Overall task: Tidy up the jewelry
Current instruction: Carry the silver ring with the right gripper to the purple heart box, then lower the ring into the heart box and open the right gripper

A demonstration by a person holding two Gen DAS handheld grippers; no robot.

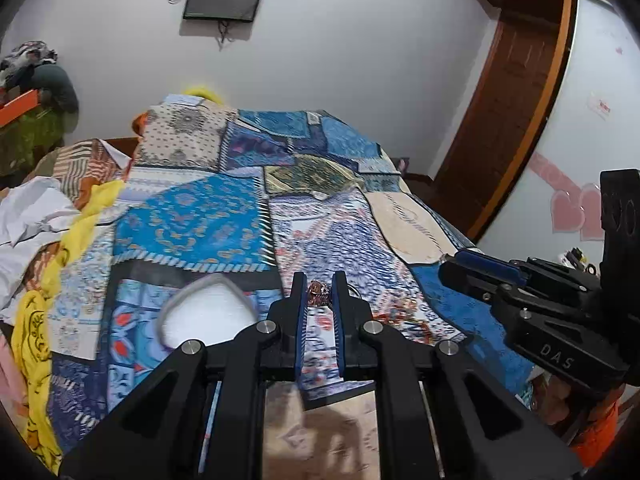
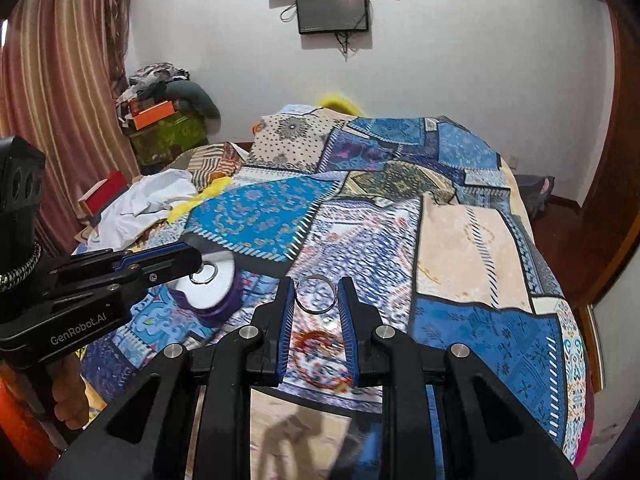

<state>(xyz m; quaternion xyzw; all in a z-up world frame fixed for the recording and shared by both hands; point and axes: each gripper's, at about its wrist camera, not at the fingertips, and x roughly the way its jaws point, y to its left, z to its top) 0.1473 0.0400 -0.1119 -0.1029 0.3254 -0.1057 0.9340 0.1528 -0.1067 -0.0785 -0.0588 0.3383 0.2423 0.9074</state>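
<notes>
My left gripper (image 1: 319, 280) is shut on a small copper-red jewellery piece (image 1: 318, 295), with a silver loop (image 1: 354, 292) hanging beside its right finger. An open heart-shaped box (image 1: 208, 312) with a white inside lies on the bed just to its left. In the right wrist view my left gripper (image 2: 196, 259) hovers over that purple-walled box (image 2: 229, 303). My right gripper (image 2: 316, 286) is shut on a thin silver bangle (image 2: 316, 277), held upright between the blue pads. Red-orange bangles (image 2: 320, 345) lie on the patchwork bedspread (image 2: 472, 240) below it. The right gripper (image 1: 447, 267) also shows at the right of the left wrist view.
A white cloth (image 2: 152, 196) and a yellow cloth (image 1: 36, 320) lie crumpled on the bed's left side. A heap of clothes and an orange box (image 2: 154, 114) stands by the striped curtain (image 2: 60, 100). A wooden door frame (image 1: 508, 100) borders the right.
</notes>
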